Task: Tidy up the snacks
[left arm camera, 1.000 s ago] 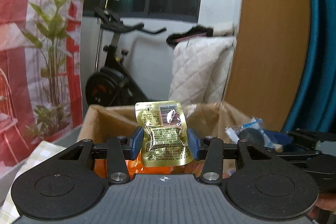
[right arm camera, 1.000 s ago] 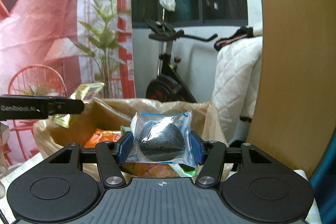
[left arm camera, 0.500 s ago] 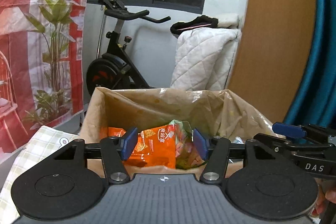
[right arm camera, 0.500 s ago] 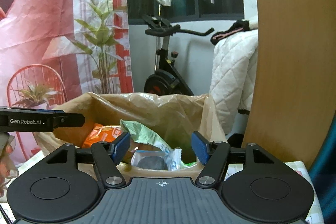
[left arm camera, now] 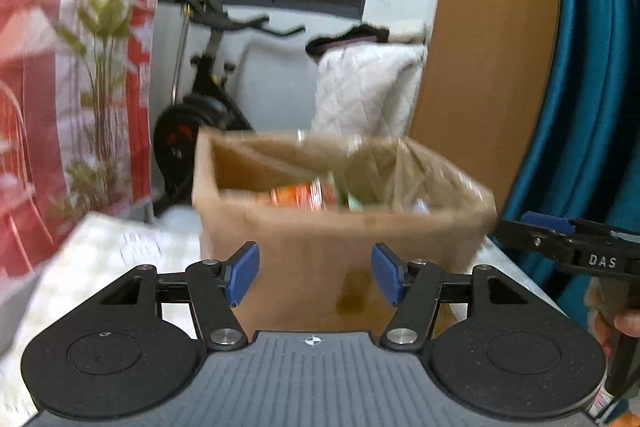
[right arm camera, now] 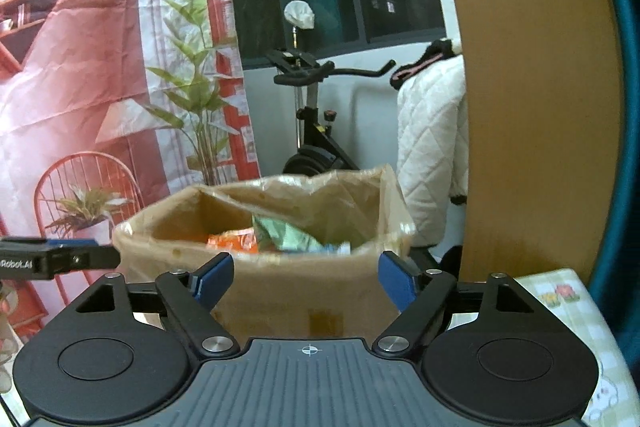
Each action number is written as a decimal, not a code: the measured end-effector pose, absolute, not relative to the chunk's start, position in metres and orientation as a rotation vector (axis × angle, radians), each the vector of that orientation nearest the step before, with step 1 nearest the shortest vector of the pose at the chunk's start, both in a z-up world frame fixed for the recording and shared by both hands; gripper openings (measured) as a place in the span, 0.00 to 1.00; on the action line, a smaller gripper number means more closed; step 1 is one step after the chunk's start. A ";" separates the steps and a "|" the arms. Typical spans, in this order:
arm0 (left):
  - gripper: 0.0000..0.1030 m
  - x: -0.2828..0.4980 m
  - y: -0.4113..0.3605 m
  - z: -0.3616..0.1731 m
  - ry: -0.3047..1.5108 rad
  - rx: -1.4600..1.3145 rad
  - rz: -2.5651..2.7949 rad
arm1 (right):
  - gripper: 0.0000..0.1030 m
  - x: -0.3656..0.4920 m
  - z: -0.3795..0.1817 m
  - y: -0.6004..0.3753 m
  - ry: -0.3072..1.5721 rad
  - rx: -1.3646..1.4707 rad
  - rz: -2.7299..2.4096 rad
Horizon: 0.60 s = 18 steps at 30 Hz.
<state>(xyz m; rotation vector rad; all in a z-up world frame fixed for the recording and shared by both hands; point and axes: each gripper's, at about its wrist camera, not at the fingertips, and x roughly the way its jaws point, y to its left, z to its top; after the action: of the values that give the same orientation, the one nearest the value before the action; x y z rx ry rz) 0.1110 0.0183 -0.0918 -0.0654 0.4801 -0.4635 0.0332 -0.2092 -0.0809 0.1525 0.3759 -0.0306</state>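
A brown cardboard box [left arm camera: 320, 239] [right arm camera: 280, 291] lined with clear plastic stands on the table ahead of both grippers. Inside lie an orange snack bag [left arm camera: 304, 195] [right arm camera: 234, 241] and a green packet [right arm camera: 286, 237]. My left gripper [left arm camera: 314, 273] is drawn back from the box's near wall, its jaws opening with nothing between the blue pads. My right gripper [right arm camera: 306, 277] faces the same wall, jaws also opening and empty. Each gripper shows at the side of the other's view, the right gripper [left arm camera: 548, 227] and the left gripper [right arm camera: 92, 255]. The left wrist view is blurred.
A checked tablecloth [left arm camera: 100, 259] [right arm camera: 560, 295] covers the table. A wooden panel [right arm camera: 532, 87] and a teal curtain [left arm camera: 580, 67] rise on the right. Behind the box are an exercise bike [right arm camera: 312, 115], a white quilted cover [right arm camera: 432, 147] and a red printed backdrop [right arm camera: 100, 67].
Both grippers let go of their packets, a gold one on the left and a clear-blue one on the right, which dropped into the box. Both then pulled back from it with jaws widening.
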 end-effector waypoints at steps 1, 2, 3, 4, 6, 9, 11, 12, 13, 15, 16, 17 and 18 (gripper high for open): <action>0.63 0.109 0.018 -0.099 0.496 -0.064 -0.473 | 0.74 0.025 -0.092 -0.207 0.398 0.160 -0.036; 0.63 0.106 0.018 -0.106 0.509 -0.055 -0.479 | 0.74 0.023 -0.098 -0.206 0.410 0.166 -0.037; 0.63 0.103 0.017 -0.116 0.525 -0.039 -0.481 | 0.74 0.020 -0.106 -0.205 0.426 0.172 -0.036; 0.63 0.102 0.015 -0.125 0.545 -0.027 -0.483 | 0.74 0.018 -0.113 -0.203 0.441 0.173 -0.037; 0.63 0.100 0.014 -0.141 0.584 -0.017 -0.493 | 0.74 0.014 -0.127 -0.199 0.475 0.167 -0.039; 0.63 0.098 0.008 -0.164 0.635 0.026 -0.496 | 0.74 0.010 -0.147 -0.194 0.517 0.176 -0.044; 0.64 0.097 0.002 -0.177 0.661 0.063 -0.528 | 0.73 0.008 -0.153 -0.193 0.530 0.181 -0.046; 0.64 0.096 0.000 -0.183 0.674 0.077 -0.541 | 0.73 0.006 -0.166 -0.190 0.558 0.180 -0.049; 0.64 0.094 -0.002 -0.191 0.689 0.092 -0.556 | 0.72 0.008 -0.171 -0.187 0.575 0.175 -0.050; 0.64 0.094 -0.008 -0.204 0.718 0.120 -0.586 | 0.72 0.008 -0.180 -0.184 0.598 0.170 -0.048; 0.64 0.093 -0.010 -0.210 0.733 0.128 -0.596 | 0.72 0.007 -0.183 -0.183 0.608 0.168 -0.046; 0.64 0.092 -0.013 -0.214 0.746 0.130 -0.607 | 0.72 0.007 -0.187 -0.182 0.618 0.163 -0.045; 0.64 0.089 -0.017 -0.220 0.757 0.134 -0.623 | 0.72 0.006 -0.190 -0.182 0.624 0.157 -0.044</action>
<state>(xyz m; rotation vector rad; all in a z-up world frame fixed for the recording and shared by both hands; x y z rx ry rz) 0.0894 -0.0168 -0.2197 0.1344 0.7572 -0.6233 0.0057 -0.1815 -0.1900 0.1571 0.6240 -0.0444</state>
